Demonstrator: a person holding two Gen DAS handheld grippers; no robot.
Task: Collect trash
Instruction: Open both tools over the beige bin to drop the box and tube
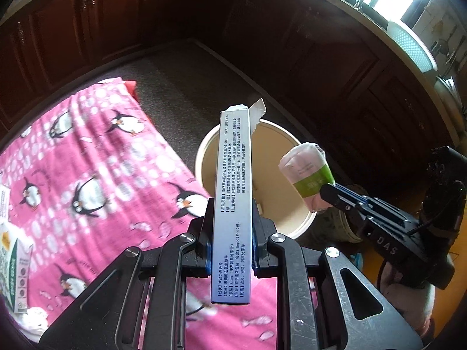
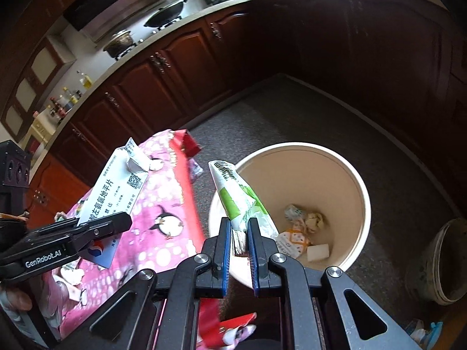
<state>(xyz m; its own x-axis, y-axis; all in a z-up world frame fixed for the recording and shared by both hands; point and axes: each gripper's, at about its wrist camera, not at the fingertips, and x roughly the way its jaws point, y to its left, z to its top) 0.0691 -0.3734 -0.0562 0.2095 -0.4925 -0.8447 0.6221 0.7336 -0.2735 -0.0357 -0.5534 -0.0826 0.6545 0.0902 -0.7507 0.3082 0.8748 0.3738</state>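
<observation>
Left tongs (image 1: pixel 230 242) are clamped on a long flat medicine box (image 1: pixel 233 192), gripped low on its narrow sides so that most of its length projects forward, its open end flap over the near rim of the cream bin (image 1: pixel 300 224). The box is thus lined up to fall inside once released.

Right tongs (image 2: pixel 240 233) are pressed together on a crumpled green-and-white wrapper (image 2: pixel 233 192), pinched at its lower end; the free end is held above the bin's near edge. In the left wrist view the same wrapper is seen over the bin's right side.

The bin stands on the floor just beside the surface covered by a pink penguin cloth (image 1: pixel 87 175). Crumpled paper and a small carton (image 2: pixel 294 240) are already lying at its bottom.

More packaging (image 1: pixel 14 262) is left on the cloth at the far left, so collection is judged unfinished. Both pieces are judged ready for dropping.
</observation>
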